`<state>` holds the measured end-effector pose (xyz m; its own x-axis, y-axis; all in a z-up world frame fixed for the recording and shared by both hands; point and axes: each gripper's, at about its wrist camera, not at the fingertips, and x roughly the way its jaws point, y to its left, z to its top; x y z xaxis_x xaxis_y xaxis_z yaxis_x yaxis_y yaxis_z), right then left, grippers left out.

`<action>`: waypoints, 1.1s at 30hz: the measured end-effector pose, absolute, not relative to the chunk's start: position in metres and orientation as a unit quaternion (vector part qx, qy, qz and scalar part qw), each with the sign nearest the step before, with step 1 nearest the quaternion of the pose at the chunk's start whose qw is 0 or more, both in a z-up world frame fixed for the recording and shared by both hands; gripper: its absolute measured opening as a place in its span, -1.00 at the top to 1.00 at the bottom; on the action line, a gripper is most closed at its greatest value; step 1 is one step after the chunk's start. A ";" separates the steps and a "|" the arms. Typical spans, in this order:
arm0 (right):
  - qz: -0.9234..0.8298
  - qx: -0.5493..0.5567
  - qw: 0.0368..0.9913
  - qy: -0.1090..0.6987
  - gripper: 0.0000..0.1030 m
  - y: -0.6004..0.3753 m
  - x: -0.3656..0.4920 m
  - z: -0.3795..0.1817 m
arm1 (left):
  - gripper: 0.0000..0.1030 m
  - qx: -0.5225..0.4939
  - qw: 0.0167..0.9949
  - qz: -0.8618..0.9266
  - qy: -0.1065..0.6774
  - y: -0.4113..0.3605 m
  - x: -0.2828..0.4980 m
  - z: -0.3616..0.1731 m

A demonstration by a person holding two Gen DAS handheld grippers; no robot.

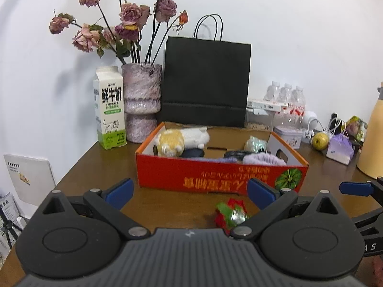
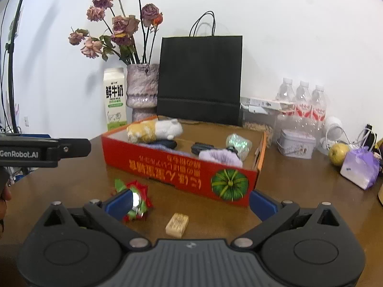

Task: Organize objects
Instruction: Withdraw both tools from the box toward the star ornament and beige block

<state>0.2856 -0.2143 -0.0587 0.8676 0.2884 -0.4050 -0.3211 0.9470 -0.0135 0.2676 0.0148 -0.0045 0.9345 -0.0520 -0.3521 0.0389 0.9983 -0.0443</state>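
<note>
Red-green foil ornament (image 2: 134, 203) on table (image 2: 71, 186) before red box (image 2: 182, 167); tan block (image 2: 177, 224) beside. Likely light, crinkly, crushable: pinch gently mid-body. Left gripper (image 1: 190, 192), right gripper (image 2: 190, 202): fingers spread, empty.

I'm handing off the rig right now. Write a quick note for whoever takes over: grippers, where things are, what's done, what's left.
Left gripper: open, empty, red-green foil ornament lying between its fingers.
Right gripper: open, empty, small tan block on the table just ahead of it.
Red cardboard box: already holds the plush toy, purple cloth, a dark brush and a shiny wrapped item.
Left to do: ornament and block likely go into the box.
</note>
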 end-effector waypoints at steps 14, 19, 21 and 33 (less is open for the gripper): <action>0.150 -0.054 0.958 0.239 -1.00 -0.211 0.256 -0.086 | -1.00 -0.023 0.978 -0.001 0.210 0.034 0.246 -0.025; 0.146 -0.069 0.954 0.252 -1.00 -0.204 0.258 -0.091 | -1.00 -0.029 0.977 0.012 0.212 0.040 0.247 -0.023; 0.144 -0.066 0.952 0.263 -1.00 -0.204 0.263 -0.092 | -1.00 -0.032 0.976 0.014 0.213 0.041 0.247 -0.023; 0.128 -0.034 0.935 0.328 -0.67 -0.193 0.322 -0.105 | -1.00 -0.038 0.976 0.010 0.215 0.041 0.246 -0.024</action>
<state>0.3218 -0.1927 -0.1048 0.7522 0.2181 -0.6218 -0.2626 0.9647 0.0207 0.2455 0.0412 -0.0235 0.9073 0.0041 -0.4205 -0.0364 0.9970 -0.0690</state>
